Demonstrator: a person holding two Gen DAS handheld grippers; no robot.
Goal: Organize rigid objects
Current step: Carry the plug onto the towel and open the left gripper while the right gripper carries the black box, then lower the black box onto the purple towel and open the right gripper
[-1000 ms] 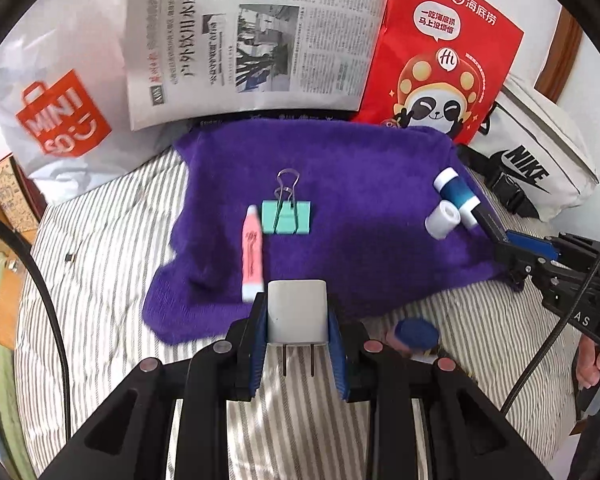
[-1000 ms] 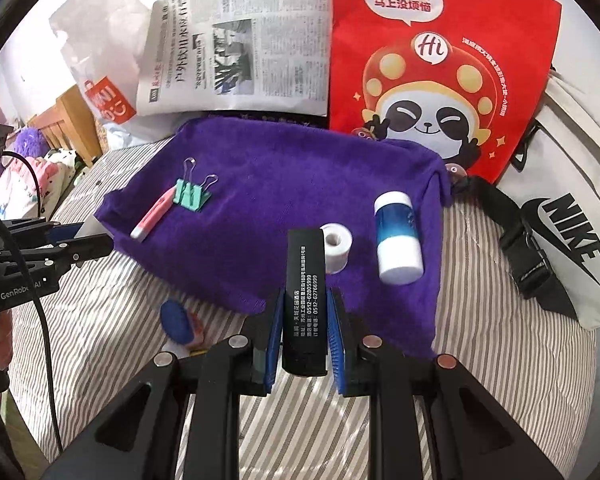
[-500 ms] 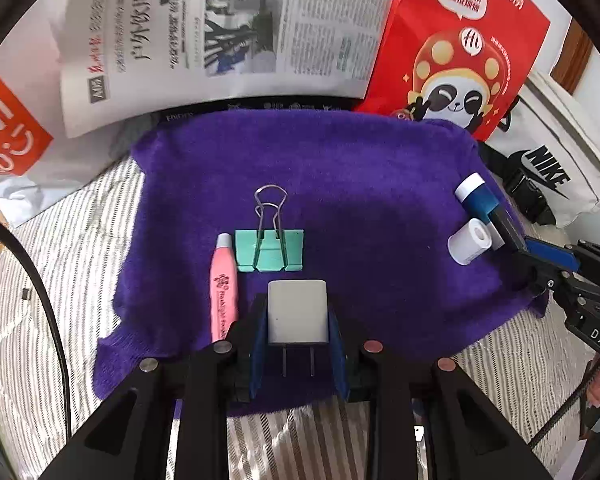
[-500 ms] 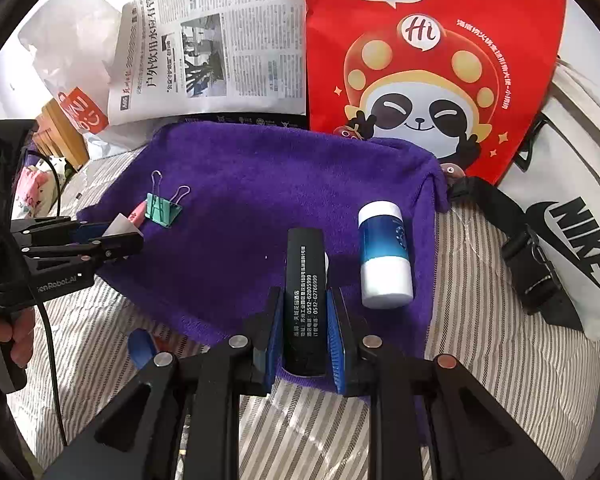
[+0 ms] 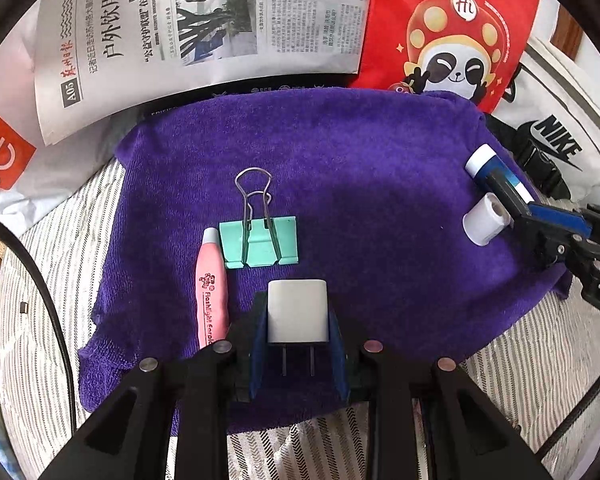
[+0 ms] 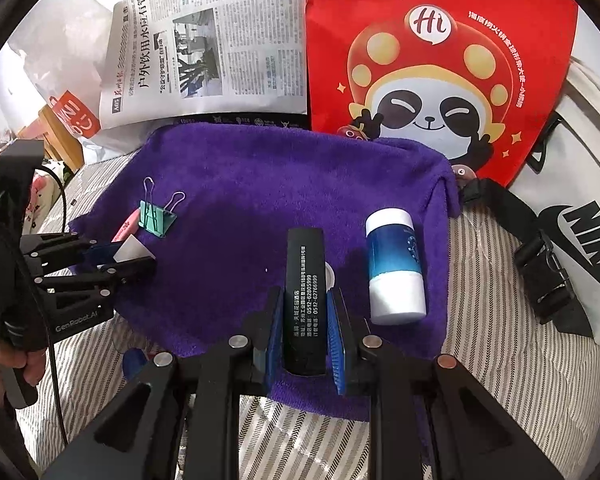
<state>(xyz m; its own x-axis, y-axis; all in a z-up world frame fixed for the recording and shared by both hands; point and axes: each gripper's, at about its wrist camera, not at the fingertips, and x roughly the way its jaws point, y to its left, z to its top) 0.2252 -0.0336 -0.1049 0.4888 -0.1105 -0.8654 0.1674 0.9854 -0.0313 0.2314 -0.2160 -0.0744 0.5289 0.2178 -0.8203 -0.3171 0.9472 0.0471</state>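
A purple towel [image 5: 360, 168] lies spread on a striped bed. My left gripper [image 5: 298, 344] is shut on a white plug adapter [image 5: 297, 312], prongs toward the camera, over the towel's near part. Just ahead lie a green binder clip [image 5: 260, 242] and a pink flashlight eraser [image 5: 211, 296]. My right gripper [image 6: 306, 344] is shut on a black bar with white print [image 6: 305, 292], over the towel's near right. A white tape roll [image 5: 482, 224] sits mostly hidden behind that bar. A blue-and-white bottle [image 6: 396, 268] lies to its right.
A newspaper [image 5: 204, 36], a red panda bag [image 6: 432, 64], a white Miniso bag [image 5: 4, 152] and a white Nike bag [image 6: 580, 216] ring the towel's far and right sides. A blue item [image 6: 134, 362] lies on the striped sheet [image 6: 500, 360] near the towel's front edge.
Both grippers have advanced over the towel and come lower, still holding the adapter and the black bar. The clip, eraser, roll and bottle lie where they were.
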